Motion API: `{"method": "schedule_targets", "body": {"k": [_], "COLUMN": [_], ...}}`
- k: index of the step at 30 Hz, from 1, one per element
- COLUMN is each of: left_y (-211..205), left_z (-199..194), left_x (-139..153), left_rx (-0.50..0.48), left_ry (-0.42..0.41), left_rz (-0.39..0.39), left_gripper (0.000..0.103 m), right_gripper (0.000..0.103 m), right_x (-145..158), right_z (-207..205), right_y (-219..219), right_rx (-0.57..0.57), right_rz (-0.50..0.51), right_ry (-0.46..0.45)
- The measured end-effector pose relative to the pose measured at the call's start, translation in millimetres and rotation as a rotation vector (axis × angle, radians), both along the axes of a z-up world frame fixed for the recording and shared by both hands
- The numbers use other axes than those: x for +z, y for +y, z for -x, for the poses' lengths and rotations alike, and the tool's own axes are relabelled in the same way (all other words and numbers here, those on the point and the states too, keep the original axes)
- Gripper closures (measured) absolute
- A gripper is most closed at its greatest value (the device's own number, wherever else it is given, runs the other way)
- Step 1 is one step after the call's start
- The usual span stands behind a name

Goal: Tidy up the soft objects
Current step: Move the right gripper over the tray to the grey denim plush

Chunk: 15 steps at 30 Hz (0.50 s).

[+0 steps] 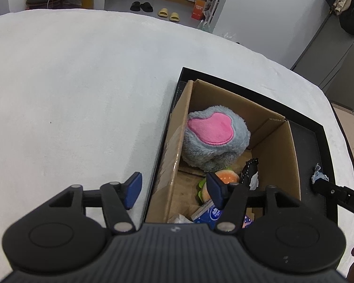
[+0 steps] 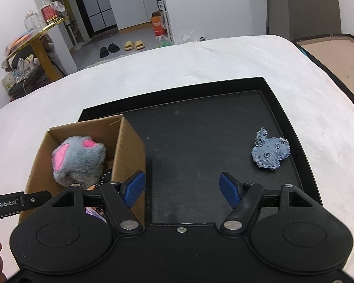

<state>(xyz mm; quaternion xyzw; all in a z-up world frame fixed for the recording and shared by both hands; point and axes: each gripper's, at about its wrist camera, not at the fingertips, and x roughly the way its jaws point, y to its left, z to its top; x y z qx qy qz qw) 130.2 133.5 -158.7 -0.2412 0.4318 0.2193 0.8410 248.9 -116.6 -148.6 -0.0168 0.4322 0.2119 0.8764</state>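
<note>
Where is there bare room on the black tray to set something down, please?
The black tray floor is bare between the cardboard box and the denim toy, and beyond both to the far rim. The box is crowded: the grey plush fills its far end, with smaller toys packed nearer.

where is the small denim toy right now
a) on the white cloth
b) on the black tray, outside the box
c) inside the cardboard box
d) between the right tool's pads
b: the denim toy lies on the bare black tray, apart from the cardboard box and ahead of the open right tool.
</note>
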Motion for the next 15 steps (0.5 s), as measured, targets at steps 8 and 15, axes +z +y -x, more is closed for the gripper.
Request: {"method": "schedule_targets", "body": {"k": [8,15], "left_y": [-7,-12], "left_z": [-7,-14], "left_x": [-1,-3], "left_rx": [-0.004,-0.005], "left_ry": [0.01,0.028], "left_rz": [-0.018,-0.035], "left_gripper": [0.041,0.041], "right_gripper": [0.033,0.034], "right_x": [-8,-16], "right_z": [-10,-19], "right_y": [-14,-26], "right_rx": [-0.026,-0.048], "right_rz": [-0.006,-0.012], "right_ry": [0.008,0.023]}}
